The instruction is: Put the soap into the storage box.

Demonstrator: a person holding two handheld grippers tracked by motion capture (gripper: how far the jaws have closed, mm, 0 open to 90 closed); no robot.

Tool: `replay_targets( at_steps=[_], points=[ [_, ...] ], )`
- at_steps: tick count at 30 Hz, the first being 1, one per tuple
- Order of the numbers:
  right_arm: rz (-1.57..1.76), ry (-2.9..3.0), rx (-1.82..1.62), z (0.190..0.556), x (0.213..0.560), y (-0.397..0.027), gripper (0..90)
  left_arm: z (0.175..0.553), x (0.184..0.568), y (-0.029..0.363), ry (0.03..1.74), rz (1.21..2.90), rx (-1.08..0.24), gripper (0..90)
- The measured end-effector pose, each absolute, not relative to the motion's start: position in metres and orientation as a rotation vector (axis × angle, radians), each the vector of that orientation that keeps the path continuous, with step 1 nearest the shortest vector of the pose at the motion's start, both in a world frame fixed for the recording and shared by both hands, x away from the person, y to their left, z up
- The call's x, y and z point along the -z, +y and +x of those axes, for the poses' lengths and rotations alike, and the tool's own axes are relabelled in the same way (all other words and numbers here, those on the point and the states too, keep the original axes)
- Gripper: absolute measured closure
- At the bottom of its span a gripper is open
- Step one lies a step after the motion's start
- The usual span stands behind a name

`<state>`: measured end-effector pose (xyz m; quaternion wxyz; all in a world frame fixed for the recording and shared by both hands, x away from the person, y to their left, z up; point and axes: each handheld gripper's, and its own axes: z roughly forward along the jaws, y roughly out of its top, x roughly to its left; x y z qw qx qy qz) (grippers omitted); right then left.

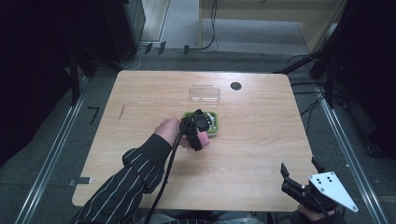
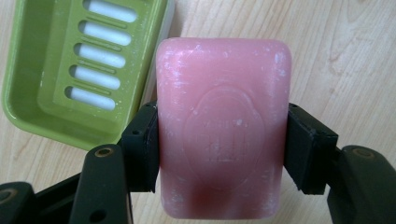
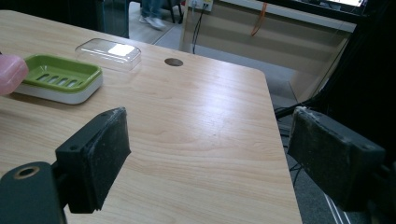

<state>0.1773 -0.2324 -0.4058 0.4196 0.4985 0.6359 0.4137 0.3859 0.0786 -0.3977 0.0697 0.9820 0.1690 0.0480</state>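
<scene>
The left gripper (image 2: 219, 140) is clenched on a pink soap bar (image 2: 223, 128), its pads pressing the bar's two long sides, so the bar's long axis runs along the jaws and away from the hand. In the left gripper view the green soap dish (image 2: 28, 88) lies just beyond and to the left of the bar, its slotted tray empty, and the bar hangs beside the dish over bare wood, not yet above the tray; the coming move, as I judge it, is a short shift toward the dish so the bar's length lines up with the tray's. In the high view the left hand (image 1: 170, 129) sits at the near-left edge of the dish and hides the bar. The clear plastic lid (image 1: 204, 93) lies just beyond the dish on the far side of the wooden table (image 1: 261, 140). The right gripper (image 3: 205, 154) is well apart at the near right corner, jaws spread and holding nothing. The bar's embossed stamp is too faint to read.
</scene>
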Motion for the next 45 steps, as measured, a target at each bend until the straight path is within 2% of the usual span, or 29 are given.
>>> replay_targets(
  at_steps=[45],
  points=[
    [1.258, 1.615, -1.009, 0.174, 0.406, -0.235, 13.1, 0.432, 0.396, 0.086, 0.391, 2.956, -0.211, 38.5]
  ],
)
